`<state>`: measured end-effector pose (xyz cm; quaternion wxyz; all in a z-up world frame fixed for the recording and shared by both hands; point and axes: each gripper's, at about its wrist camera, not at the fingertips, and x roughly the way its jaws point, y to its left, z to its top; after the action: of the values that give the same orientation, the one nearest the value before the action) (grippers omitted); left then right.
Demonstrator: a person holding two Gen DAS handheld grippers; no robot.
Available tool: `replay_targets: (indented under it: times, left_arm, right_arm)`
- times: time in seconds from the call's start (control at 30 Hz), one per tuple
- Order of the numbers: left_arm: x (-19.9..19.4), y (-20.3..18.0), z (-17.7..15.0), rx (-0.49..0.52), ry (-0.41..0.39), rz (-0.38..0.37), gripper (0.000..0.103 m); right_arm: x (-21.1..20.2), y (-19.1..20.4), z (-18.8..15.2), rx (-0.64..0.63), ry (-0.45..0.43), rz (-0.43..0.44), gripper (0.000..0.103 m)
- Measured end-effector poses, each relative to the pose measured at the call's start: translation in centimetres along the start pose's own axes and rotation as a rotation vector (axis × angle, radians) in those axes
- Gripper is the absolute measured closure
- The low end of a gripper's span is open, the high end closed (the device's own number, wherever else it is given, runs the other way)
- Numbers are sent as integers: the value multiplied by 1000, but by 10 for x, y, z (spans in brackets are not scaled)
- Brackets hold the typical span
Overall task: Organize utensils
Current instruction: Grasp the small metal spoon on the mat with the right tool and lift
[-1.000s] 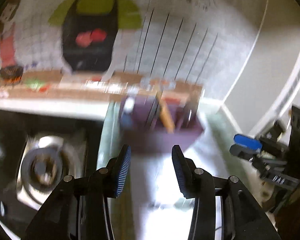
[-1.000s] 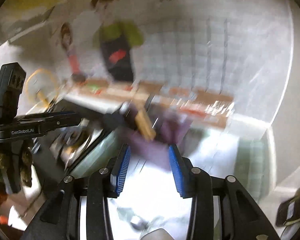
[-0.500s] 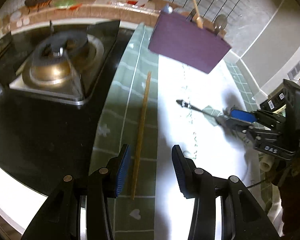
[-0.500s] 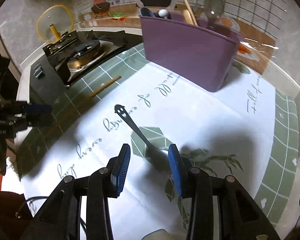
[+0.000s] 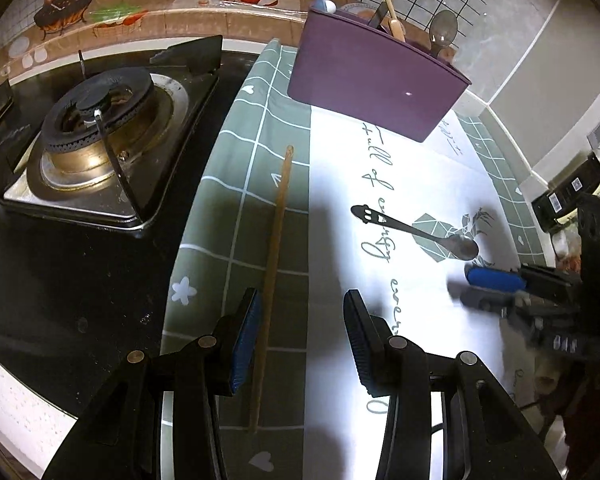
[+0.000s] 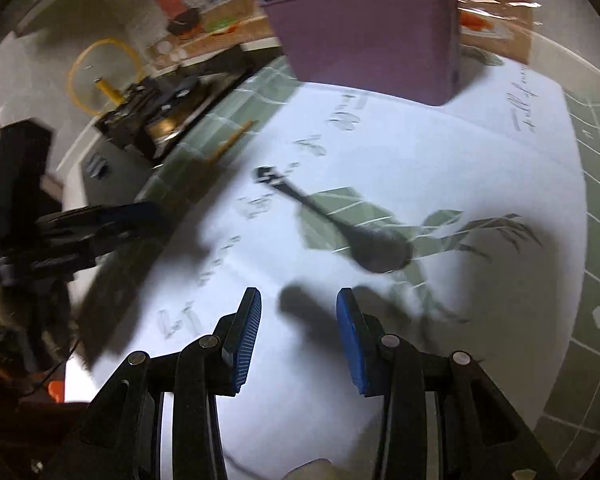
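Mat (image 5: 236, 184) clear btwn chopstick (image 5: 274, 248), spoon (image 5: 420, 234)

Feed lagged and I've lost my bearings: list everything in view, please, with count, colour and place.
chopstick: 1, wooden, on mat's green border, near left pads
spoon: 1, dark metal, on white mat centre
utensil holder: 1, purple, far end of mat, utensils inside
mat: 1, green-and-white, on counter
gas burner: 1, black and steel, left of mat
left hand-held gripper: 1, black, blue pads, open, empty
right hand-held gripper: 1, black, blue pads, open, short of spoon
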<state>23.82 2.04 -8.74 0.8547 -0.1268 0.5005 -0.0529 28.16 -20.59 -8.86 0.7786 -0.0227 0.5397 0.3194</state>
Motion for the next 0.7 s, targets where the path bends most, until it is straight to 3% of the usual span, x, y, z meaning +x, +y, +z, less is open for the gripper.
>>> replay_targets:
  times: [0.27,0.37,0.47,0.6,0.7]
  left_arm:
    - [-10,13,-4,-37,-9,-23,59]
    - [-12,16,-2,-40,-10,-28,59]
    - [-9,17,0,-43,-3,-27,59]
    - [-4,19,2,-46,12,-27,59]
    - [-2,21,2,-51,26,-28,59]
  right_arm:
    - [9,-35,39,174,-94,-78,67]
    - [21,-32,59,193,-131,-147,67]
    - [38,-15,77,161,-149,-252,60]
    - [59,15,88,60,-155,-367,58]
    - [68,34,86,-58,-174,-351,57]
